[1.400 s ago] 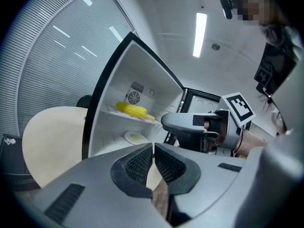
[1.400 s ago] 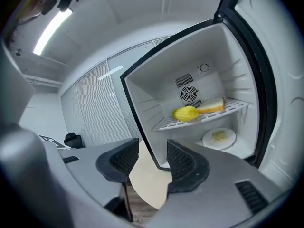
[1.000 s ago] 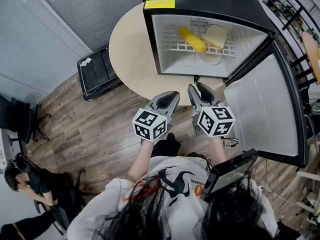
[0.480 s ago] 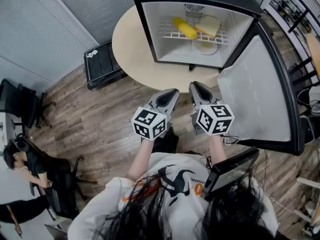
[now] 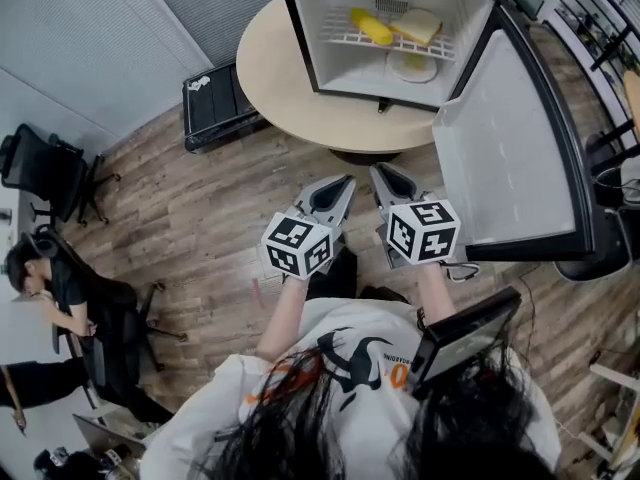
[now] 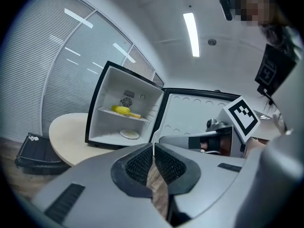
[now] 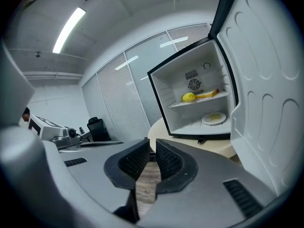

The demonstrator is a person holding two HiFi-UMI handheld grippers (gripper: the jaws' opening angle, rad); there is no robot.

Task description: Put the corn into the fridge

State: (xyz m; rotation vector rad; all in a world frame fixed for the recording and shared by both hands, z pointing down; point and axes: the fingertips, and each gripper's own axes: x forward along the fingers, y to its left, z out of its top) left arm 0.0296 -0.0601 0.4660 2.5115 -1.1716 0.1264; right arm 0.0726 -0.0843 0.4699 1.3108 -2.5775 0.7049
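Yellow corn (image 5: 372, 27) lay on upper shelf (image 5: 338, 38) inside fridge (image 5: 335, 73), door (image 5: 505, 158) open. Left gripper (image 5: 345, 182) and right gripper (image 5: 380, 171) had drawn back, jaws together, empty; right ones just shut. Placement judged done.

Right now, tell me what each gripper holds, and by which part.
Nothing. The left gripper and the right gripper are both shut and empty; the corn lies on the fridge shelf.
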